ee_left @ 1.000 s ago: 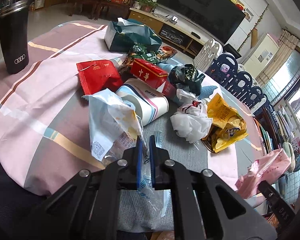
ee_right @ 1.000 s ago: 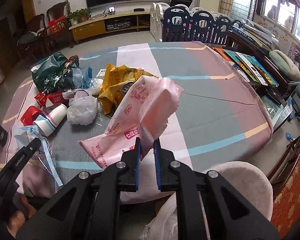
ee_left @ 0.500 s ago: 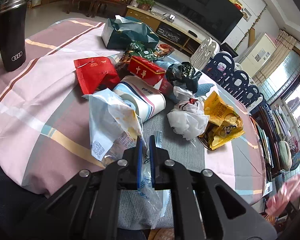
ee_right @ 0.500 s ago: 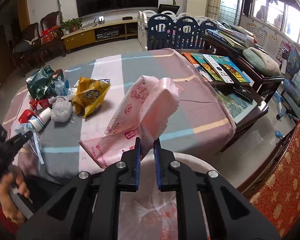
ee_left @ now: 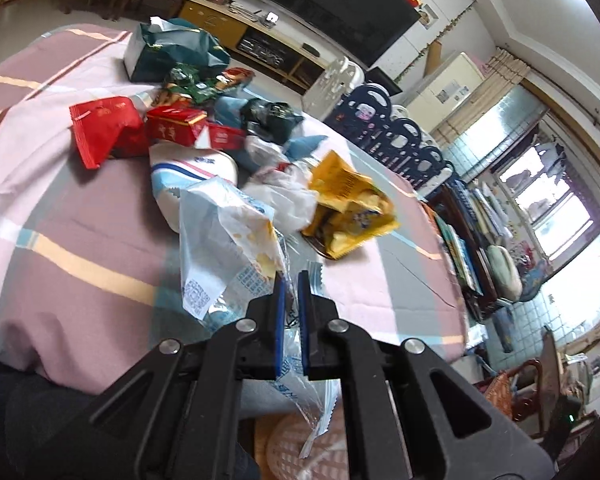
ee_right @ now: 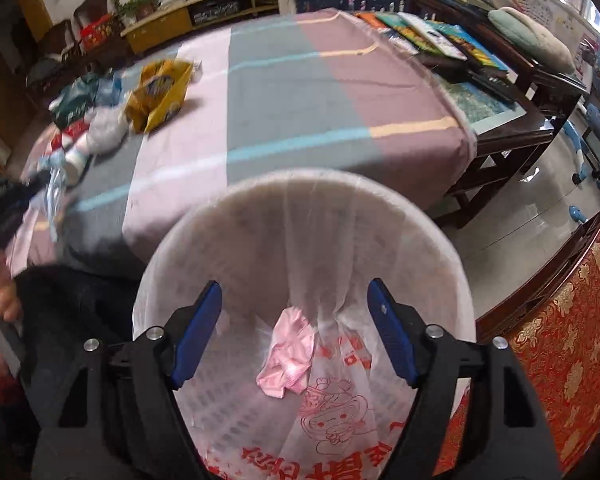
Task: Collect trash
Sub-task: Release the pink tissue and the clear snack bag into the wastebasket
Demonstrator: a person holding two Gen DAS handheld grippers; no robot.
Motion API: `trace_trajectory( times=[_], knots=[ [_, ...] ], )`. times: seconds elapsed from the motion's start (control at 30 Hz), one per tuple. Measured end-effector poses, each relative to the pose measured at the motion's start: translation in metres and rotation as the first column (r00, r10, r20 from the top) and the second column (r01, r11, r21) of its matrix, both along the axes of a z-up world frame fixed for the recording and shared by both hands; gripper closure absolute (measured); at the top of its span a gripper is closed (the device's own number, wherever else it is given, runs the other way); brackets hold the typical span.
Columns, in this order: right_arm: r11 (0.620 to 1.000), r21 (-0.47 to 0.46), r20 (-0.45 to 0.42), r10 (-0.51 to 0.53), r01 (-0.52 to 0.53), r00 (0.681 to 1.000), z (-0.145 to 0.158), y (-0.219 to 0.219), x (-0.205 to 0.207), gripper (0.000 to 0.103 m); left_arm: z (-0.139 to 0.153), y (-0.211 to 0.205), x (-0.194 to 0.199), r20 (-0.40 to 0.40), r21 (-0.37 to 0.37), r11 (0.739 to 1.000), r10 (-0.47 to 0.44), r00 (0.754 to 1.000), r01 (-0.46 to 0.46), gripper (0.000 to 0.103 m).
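Observation:
My right gripper hangs over a white bin lined with a printed plastic bag, and its jaws are opening with nothing between them. A crumpled pink wrapper lies loose inside the bin below the fingers. My left gripper is shut on a clear plastic wrapper with blue print at the near edge of the table. Beyond it lie a yellow snack bag, a white plastic bag, a striped paper cup, a red packet and a red carton.
The striped tablecloth covers a round table. A green tissue pack and a dark crumpled bag sit further back. Books cover a wooden side table on the right. A red patterned chair stands beside the bin.
My right gripper swung away from the table to over the bin, opened, and the pink wrapper dropped in. The left gripper, still shut on the clear wrapper, shifted and turned slightly.

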State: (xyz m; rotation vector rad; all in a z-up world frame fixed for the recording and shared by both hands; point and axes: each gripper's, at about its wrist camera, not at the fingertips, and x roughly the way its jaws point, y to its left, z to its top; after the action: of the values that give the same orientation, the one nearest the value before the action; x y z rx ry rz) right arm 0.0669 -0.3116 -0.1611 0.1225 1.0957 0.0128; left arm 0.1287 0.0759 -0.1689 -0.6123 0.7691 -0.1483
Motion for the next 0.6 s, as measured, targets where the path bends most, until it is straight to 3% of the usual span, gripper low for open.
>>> trace_trajectory(
  times=[0.13, 0.17, 0.23, 0.33, 0.37, 0.43, 0.47, 0.5, 0.57, 0.6],
  knots=[
    [0.996, 0.03, 0.061, -0.085, 0.083, 0.995, 0.012, -0.021, 0.004, 0.027, 0.024, -0.038, -0.019, 0.057, -0.03, 0.988, -0.15, 0.987, 0.152, 0.096],
    [0.994, 0.042, 0.069, -0.108, 0.106, 0.992, 0.014, -0.027, 0.004, 0.027, 0.029, -0.052, -0.022, 0.069, -0.029, 0.978, -0.204, 0.976, 0.207, 0.096],
    [0.984, 0.071, 0.091, -0.169, 0.163, 0.981, 0.021, -0.042, 0.004, 0.027, 0.037, -0.092, -0.028, 0.083, -0.022, 0.929, -0.367, 0.927, 0.37, 0.096],
    [0.966, 0.112, 0.132, -0.247, 0.233, 0.96, 0.034, -0.062, 0.0, 0.027, 0.037, -0.157, -0.04, 0.074, 0.02, 0.807, -0.589, 0.805, 0.59, 0.095],
    [0.961, 0.118, 0.146, -0.265, 0.249, 0.953, 0.039, -0.068, -0.001, 0.027, 0.032, -0.185, -0.046, 0.048, 0.049, 0.744, -0.668, 0.742, 0.667, 0.094],
    [0.952, 0.127, 0.178, -0.298, 0.278, 0.938, 0.048, -0.077, -0.003, 0.026, 0.021, -0.218, -0.056, -0.012, 0.116, 0.669, -0.738, 0.675, 0.734, 0.077],
    [0.947, 0.13, 0.195, -0.314, 0.293, 0.929, 0.053, -0.08, -0.005, 0.024, 0.013, -0.236, -0.061, -0.057, 0.17, 0.633, -0.759, 0.649, 0.755, 0.052],
    [0.944, 0.132, 0.208, -0.325, 0.303, 0.923, 0.056, -0.082, -0.005, 0.022, 0.008, -0.246, -0.065, -0.085, 0.214, 0.614, -0.763, 0.641, 0.76, 0.03],
    [0.942, 0.137, 0.235, -0.333, 0.308, 0.913, 0.062, -0.082, -0.007, 0.02, 0.004, -0.255, -0.068, -0.11, 0.308, 0.598, -0.75, 0.652, 0.74, 0.026],
    [0.942, 0.137, 0.247, -0.331, 0.306, 0.911, 0.064, -0.079, -0.008, 0.02, 0.004, -0.253, -0.066, -0.117, 0.35, 0.609, -0.725, 0.679, 0.712, 0.024]
  ],
)
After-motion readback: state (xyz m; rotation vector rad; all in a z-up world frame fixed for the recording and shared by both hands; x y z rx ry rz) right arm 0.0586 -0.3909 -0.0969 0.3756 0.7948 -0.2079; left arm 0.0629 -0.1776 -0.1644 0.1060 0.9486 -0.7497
